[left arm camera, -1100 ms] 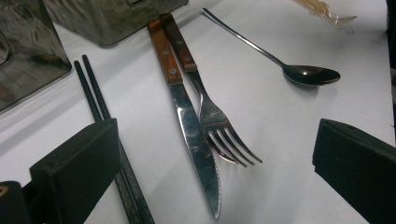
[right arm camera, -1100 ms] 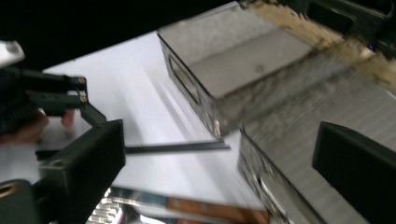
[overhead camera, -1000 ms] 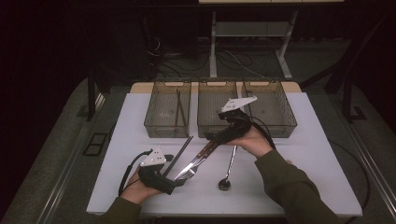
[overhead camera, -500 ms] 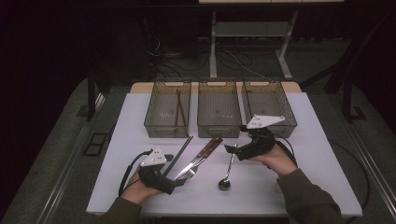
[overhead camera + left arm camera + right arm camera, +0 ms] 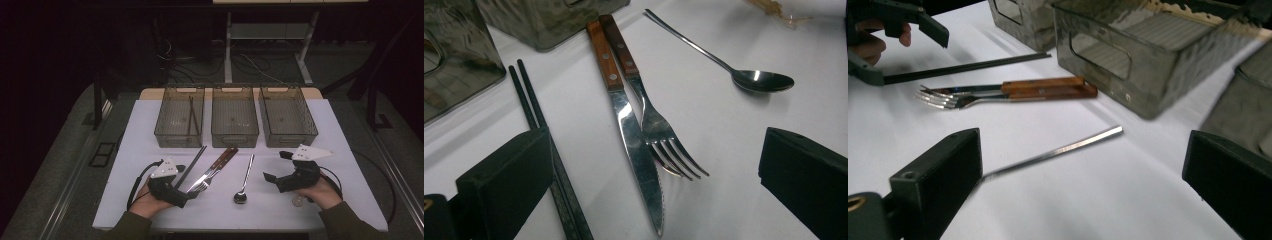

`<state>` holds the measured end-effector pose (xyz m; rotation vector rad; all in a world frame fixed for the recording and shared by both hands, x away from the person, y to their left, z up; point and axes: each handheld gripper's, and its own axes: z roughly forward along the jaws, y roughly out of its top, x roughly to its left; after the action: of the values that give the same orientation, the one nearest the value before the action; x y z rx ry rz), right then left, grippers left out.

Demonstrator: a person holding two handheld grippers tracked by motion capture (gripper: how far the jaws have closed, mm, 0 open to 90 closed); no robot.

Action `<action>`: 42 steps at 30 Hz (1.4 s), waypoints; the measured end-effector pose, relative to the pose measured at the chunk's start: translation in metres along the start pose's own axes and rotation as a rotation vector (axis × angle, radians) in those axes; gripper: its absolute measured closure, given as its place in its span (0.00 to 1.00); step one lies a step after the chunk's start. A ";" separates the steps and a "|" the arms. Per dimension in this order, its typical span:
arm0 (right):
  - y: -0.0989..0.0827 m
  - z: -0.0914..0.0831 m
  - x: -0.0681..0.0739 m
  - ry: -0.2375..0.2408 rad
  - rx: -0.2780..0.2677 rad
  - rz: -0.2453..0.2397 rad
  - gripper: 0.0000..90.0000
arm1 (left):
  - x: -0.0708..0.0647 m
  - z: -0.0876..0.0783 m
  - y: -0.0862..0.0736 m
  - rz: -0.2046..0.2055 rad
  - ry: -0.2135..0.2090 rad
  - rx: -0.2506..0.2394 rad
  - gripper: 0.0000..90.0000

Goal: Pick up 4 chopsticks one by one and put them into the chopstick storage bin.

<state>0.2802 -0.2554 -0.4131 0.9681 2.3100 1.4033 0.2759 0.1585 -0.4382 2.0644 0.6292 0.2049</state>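
Your left gripper [image 5: 186, 194] sits at the near left of the white table [image 5: 150, 125], low over the surface. Its jaws stand wide apart and grip nothing; in the left gripper view the pair of black chopsticks [image 5: 531, 107] runs just beside the left jaw, and the knife and fork lie in the gap between the jaws.

Left tray [image 5: 165, 134]: a clear bin at the far side of the table, with a pair of dark chopsticks [image 5: 192, 115] lying inside along its right wall.

Loose black chopsticks: laid diagonally on the table, from near your left gripper up toward the left tray.

Knife [image 5: 215, 167]: wooden handle, steel blade, lying diagonally with the handle toward the trays and the tip toward you.

Fork [image 5: 206, 181]: wooden handle, lying against the knife on its right, handles side by side, tines pointing toward you.

Middle tray [image 5: 235, 136]: clear bin. Its contents are too faint to tell.

Spoon [image 5: 244, 181]: all steel, long thin handle pointing toward the trays, bowl nearest you. It lies between the cutlery pair and your right gripper, apart from both.

Right tray [image 5: 310, 131]: clear bin at the far right of the row.

Your right gripper [image 5: 272, 167] sits at the near right of the table, pointed left toward the spoon. Its jaws are spread wide with nothing held; in the right gripper view the spoon's handle [image 5: 1058, 150] lies on the table between them, touching neither.
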 end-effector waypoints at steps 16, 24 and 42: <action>-0.042 -0.033 -0.011 -0.074 -0.001 0.054 0.02 | 0.001 -0.001 0.003 0.005 0.043 0.020 0.01; -0.042 -0.033 -0.011 -0.081 -0.011 0.053 0.02 | 0.005 -0.003 0.007 0.012 0.096 0.024 0.14; -0.043 -0.032 -0.011 -0.085 -0.003 0.048 0.02 | 0.027 -0.018 -0.006 -0.137 0.120 0.097 0.74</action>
<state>0.2542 -0.2974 -0.4355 1.0674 2.2365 1.3557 0.2898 0.1879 -0.4365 2.1034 0.8660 0.2234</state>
